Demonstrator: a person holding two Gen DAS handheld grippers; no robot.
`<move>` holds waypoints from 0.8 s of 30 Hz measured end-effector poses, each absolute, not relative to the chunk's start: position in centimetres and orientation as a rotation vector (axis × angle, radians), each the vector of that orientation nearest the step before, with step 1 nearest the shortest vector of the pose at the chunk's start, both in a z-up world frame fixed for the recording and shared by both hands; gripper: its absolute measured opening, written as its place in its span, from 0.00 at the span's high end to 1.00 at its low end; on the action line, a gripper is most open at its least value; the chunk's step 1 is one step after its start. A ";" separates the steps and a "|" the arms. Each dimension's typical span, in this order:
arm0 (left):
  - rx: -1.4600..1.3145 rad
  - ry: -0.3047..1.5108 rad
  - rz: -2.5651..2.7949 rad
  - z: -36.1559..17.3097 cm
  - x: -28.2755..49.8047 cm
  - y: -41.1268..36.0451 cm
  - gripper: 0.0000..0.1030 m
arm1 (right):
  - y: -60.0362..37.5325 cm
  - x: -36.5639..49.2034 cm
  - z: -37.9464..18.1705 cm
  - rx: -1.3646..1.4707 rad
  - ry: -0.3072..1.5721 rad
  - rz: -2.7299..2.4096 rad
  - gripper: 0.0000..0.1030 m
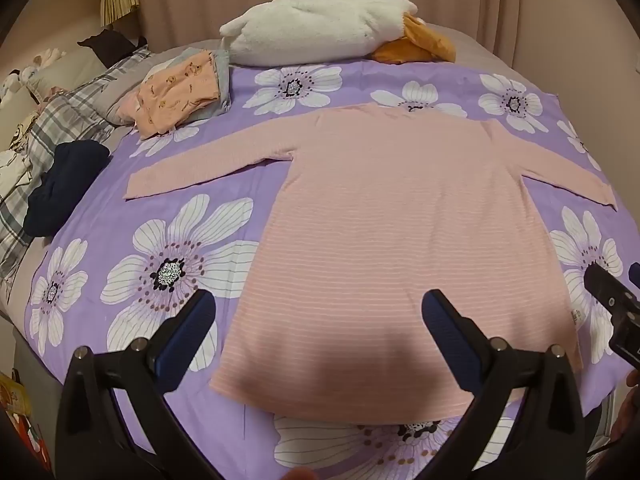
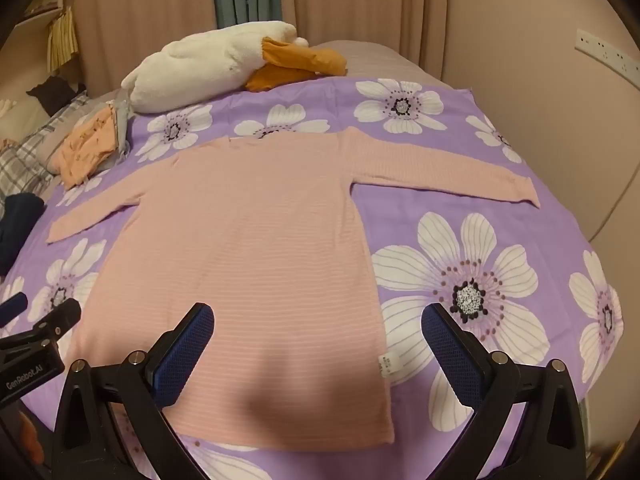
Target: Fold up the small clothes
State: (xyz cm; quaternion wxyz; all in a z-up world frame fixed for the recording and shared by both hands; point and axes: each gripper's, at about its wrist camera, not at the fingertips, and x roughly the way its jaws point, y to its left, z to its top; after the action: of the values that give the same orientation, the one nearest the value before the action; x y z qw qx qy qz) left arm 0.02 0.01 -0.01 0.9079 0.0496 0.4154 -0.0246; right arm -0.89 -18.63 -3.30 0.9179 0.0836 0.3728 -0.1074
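1. Left wrist view: the left gripper [image 1: 318, 312] hovers over the near hem of the pink top [image 1: 400, 248], jaws spread as wide as they go and holding nothing.
2. The top lies flat on the purple flowered sheet [image 1: 120, 208], both sleeves stretched out to the sides, neck toward the far end.
3. Beyond the left sleeve sits a pile of folded clothes [image 1: 180, 96]; a dark garment [image 1: 60, 188] lies at the sheet's left edge, and a white plush toy [image 1: 316, 28] rests at the far end.
4. The right gripper [image 1: 612, 300] shows at the right edge, beside the hem.
5. Right wrist view: the right gripper [image 2: 318, 312] hangs above the top's [image 2: 240, 240] near right corner, jaws fully apart and empty.
6. A small label [image 2: 386, 365] sticks out of the top's right side seam, near the hem.
7. The left gripper [image 2: 36, 320] shows at the left edge, over the sheet [image 2: 520, 208], just beside the hem.
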 end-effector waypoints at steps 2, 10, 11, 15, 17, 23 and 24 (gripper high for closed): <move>0.099 0.859 -0.056 0.0 0.1 0.0 0.00 | -18.6 -0.9 -3.3 0.175 0.767 -0.219 0.00; 0.096 0.861 -0.058 -0.2 0.2 0.3 0.00 | -18.6 -1.0 -3.2 0.173 0.765 -0.221 0.00; 0.097 0.861 -0.057 -0.3 0.2 0.4 0.00 | -18.6 -1.0 -3.2 0.173 0.765 -0.222 0.00; 0.092 0.863 -0.059 -0.3 0.3 0.5 0.00 | -18.6 -0.9 -3.3 0.172 0.765 -0.221 0.00; 0.098 0.863 -0.053 -0.2 0.3 0.2 0.00 | -18.6 -0.9 -3.3 0.171 0.766 -0.222 0.00; 0.095 0.866 -0.057 0.0 0.3 0.1 0.00 | -18.5 -0.9 -3.3 0.172 0.766 -0.221 0.00; 0.094 0.867 -0.057 0.0 0.3 0.2 0.00 | -18.5 -0.9 -3.3 0.173 0.766 -0.221 0.00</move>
State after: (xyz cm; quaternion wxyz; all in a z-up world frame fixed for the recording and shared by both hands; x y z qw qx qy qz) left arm 0.32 0.16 -0.01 0.9060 0.0455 0.4200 -0.0276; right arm -0.92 -18.54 -3.29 0.9179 0.0839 0.3726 -0.1074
